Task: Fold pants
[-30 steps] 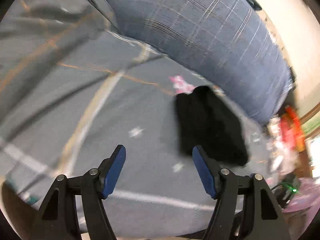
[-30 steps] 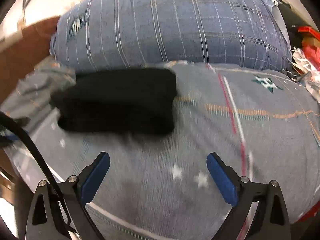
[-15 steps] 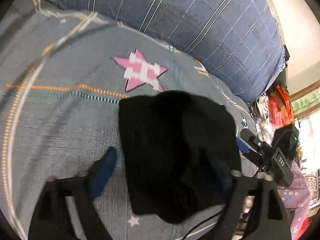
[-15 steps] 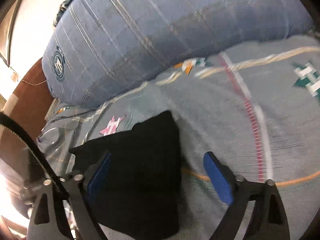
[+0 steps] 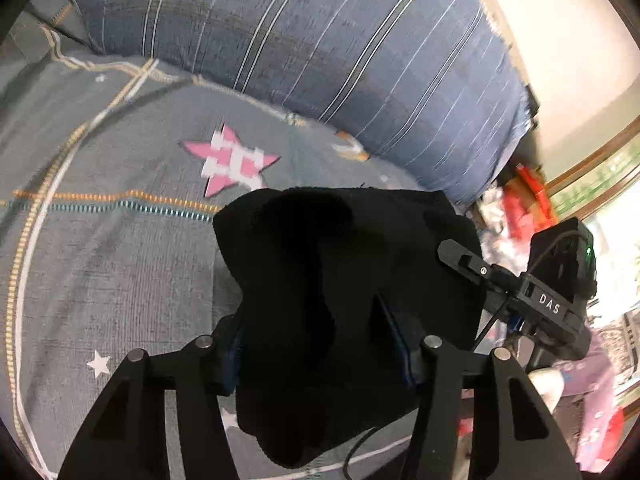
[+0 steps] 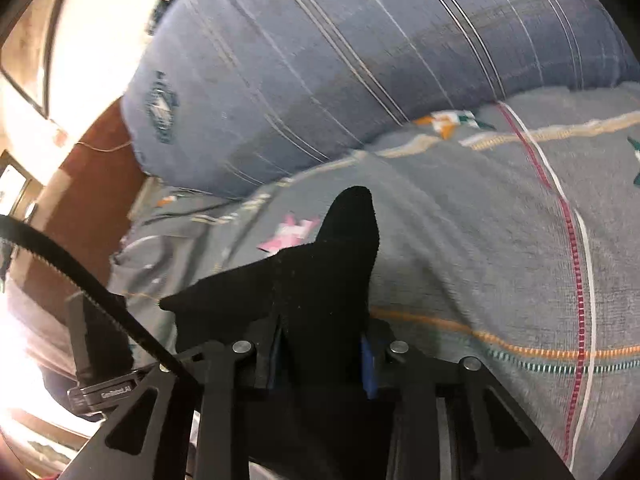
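The folded black pants (image 5: pixel 340 272) lie as a thick bundle on the grey patterned bedsheet (image 5: pixel 120 260). My left gripper (image 5: pixel 316 344) is closed around the near edge of the bundle, its blue pads pressed into the cloth. My right gripper (image 6: pixel 324 356) is shut on the other end of the pants (image 6: pixel 320 280), and the cloth rises in a peak above its jaws. The right gripper's body also shows at the right of the left wrist view (image 5: pixel 552 308).
A large blue striped pillow (image 5: pixel 320 48) lies along the far side of the bed. A pink star (image 5: pixel 232 160) is printed on the sheet just beyond the pants. Red and white clutter (image 5: pixel 524 204) sits past the bed's right end. A brown headboard (image 6: pixel 92 184) stands at left.
Both grippers moved in from open positions over the sheet and closed on opposite ends of the folded pants. The bundle now bunches up between the jaws.
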`<state>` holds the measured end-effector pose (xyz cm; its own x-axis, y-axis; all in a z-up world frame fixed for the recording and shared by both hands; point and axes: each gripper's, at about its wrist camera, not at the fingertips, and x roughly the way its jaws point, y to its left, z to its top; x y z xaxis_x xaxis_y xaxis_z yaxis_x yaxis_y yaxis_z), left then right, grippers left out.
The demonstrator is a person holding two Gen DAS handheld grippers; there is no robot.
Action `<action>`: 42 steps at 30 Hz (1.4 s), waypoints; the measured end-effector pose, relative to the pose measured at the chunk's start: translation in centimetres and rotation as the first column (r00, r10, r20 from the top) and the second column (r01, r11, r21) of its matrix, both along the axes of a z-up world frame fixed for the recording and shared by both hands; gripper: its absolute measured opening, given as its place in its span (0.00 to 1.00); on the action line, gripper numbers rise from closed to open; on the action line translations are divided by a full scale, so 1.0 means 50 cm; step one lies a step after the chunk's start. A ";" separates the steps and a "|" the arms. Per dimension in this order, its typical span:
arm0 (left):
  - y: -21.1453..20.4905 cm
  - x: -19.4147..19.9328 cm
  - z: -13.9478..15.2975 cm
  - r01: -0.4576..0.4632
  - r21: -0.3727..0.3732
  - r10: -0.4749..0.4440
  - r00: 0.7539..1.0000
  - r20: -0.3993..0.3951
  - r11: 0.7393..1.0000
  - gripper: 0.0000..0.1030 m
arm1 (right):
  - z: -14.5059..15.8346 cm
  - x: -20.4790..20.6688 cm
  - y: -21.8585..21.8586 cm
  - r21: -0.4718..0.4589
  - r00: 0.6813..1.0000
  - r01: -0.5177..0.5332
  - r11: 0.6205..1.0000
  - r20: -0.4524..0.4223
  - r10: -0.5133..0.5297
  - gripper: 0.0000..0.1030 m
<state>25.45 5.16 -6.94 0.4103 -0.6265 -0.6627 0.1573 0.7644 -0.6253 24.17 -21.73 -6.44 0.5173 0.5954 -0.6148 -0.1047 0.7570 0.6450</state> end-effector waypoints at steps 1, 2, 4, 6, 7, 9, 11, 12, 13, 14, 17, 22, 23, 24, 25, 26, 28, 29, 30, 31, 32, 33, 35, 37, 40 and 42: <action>0.007 0.002 0.014 -0.010 -0.009 0.010 1.000 0.014 1.000 0.54 | 0.013 -0.001 0.003 0.002 1.000 -0.003 1.000 0.015 0.003 0.32; 0.011 0.014 0.026 -0.018 -0.017 0.019 1.000 0.021 1.000 0.54 | 0.028 0.001 0.008 0.004 0.999 -0.004 1.000 0.031 0.004 0.32; 0.027 0.038 0.052 -0.044 -0.039 0.046 0.998 0.032 0.998 0.54 | 0.052 0.013 0.010 0.034 0.999 -0.002 0.999 0.052 0.000 0.32; 0.037 0.063 0.070 -0.055 -0.038 0.057 0.997 0.044 0.998 0.54 | 0.069 0.038 0.009 0.076 0.998 0.003 0.997 0.063 -0.008 0.32; 0.037 0.085 0.076 -0.060 -0.026 0.061 0.997 0.052 0.998 0.54 | 0.076 0.050 0.010 0.081 0.998 0.006 0.997 0.068 -0.011 0.32; 0.039 0.127 0.075 -0.076 -0.008 0.077 0.996 0.047 0.997 0.54 | 0.078 0.088 0.017 0.092 0.997 0.018 0.996 0.072 -0.025 0.32; 0.049 0.174 0.053 -0.102 -0.002 0.102 0.995 0.009 0.995 0.54 | 0.065 0.131 0.025 0.092 0.998 0.030 0.995 0.058 -0.036 0.32; 0.048 0.190 0.039 -0.110 0.006 0.110 0.994 -0.007 0.994 0.54 | 0.054 0.147 0.027 0.086 0.998 0.035 0.996 0.048 -0.039 0.32; 0.053 0.205 0.014 -0.121 0.026 0.122 0.992 -0.037 0.992 0.54 | 0.042 0.161 0.031 0.081 0.999 0.041 0.996 0.032 -0.044 0.32; 0.052 0.218 -0.008 -0.128 0.045 0.130 0.989 -0.066 0.991 0.56 | 0.021 0.177 0.035 0.075 0.999 0.047 0.996 0.004 -0.047 0.32; 0.058 0.236 -0.075 -0.159 0.075 0.169 0.974 -0.149 0.984 0.65 | -0.059 0.212 0.052 0.000 0.995 0.049 0.999 -0.090 -0.049 0.41; 0.098 0.201 -0.021 -0.153 -0.009 0.151 0.980 -0.133 0.988 0.63 | -0.093 0.200 0.023 0.015 0.985 0.092 0.996 -0.151 -0.089 0.63; 0.110 0.191 0.002 -0.158 -0.038 0.153 0.982 -0.110 0.987 0.63 | -0.077 0.192 0.013 0.011 0.987 0.101 0.995 -0.128 -0.099 0.64; 0.119 0.186 0.024 -0.166 -0.069 0.159 0.983 -0.090 0.984 0.63 | -0.050 0.185 0.003 0.007 0.991 0.104 0.995 -0.080 -0.104 0.64; 0.122 0.188 0.045 -0.174 -0.095 0.168 0.983 -0.069 0.980 0.63 | -0.030 0.184 -0.004 0.008 0.994 0.104 0.995 -0.047 -0.104 0.64; 0.117 0.191 0.065 -0.181 -0.123 0.176 0.983 -0.046 0.976 0.63 | -0.002 0.183 -0.011 0.031 0.994 0.105 0.994 -0.006 -0.105 0.63; 0.106 0.202 0.090 -0.172 -0.195 0.174 0.985 -0.004 0.966 0.63 | 0.018 0.192 -0.014 0.107 0.995 0.101 0.989 0.015 -0.103 0.63; 0.096 0.211 0.093 -0.159 -0.219 0.164 0.986 0.005 0.963 0.63 | 0.022 0.202 -0.009 0.159 0.996 0.083 0.984 0.015 -0.086 0.64; 0.081 0.223 0.090 -0.148 -0.227 0.153 0.988 0.004 0.963 0.64 | 0.016 0.220 0.001 0.219 0.998 0.060 0.974 -0.001 -0.061 0.63; 0.062 0.242 0.074 -0.147 -0.216 0.148 0.989 -0.013 0.965 0.64 | 0.007 0.227 0.007 0.239 0.998 0.055 0.970 -0.015 -0.053 0.63; 0.050 0.258 0.052 -0.156 -0.185 0.152 0.988 -0.036 0.970 0.64 | -0.014 0.243 0.018 0.254 0.998 0.056 0.966 -0.049 -0.045 0.63; 0.043 0.273 0.029 -0.171 -0.144 0.164 0.985 -0.056 0.975 0.63 | -0.035 0.257 0.024 0.257 0.996 0.063 0.964 -0.077 -0.044 0.63; 0.049 0.300 -0.034 -0.224 -0.090 0.215 0.971 -0.105 0.970 0.43 | -0.088 0.273 0.028 0.272 0.987 0.108 0.956 -0.144 -0.070 0.63; 0.073 0.311 -0.080 -0.285 -0.107 0.270 0.953 -0.138 0.952 0.23 | -0.121 0.275 0.023 0.292 0.982 0.139 0.946 -0.166 -0.093 0.60; 0.095 0.316 -0.109 -0.313 -0.180 0.283 0.944 -0.170 0.933 0.22 | -0.133 0.263 0.017 0.305 0.989 0.136 0.943 -0.096 -0.112 0.59; 0.091 0.319 -0.105 -0.297 -0.177 0.268 0.949 -0.168 0.938 0.22 | -0.129 0.260 0.022 0.275 0.993 0.118 0.954 -0.060 -0.105 0.59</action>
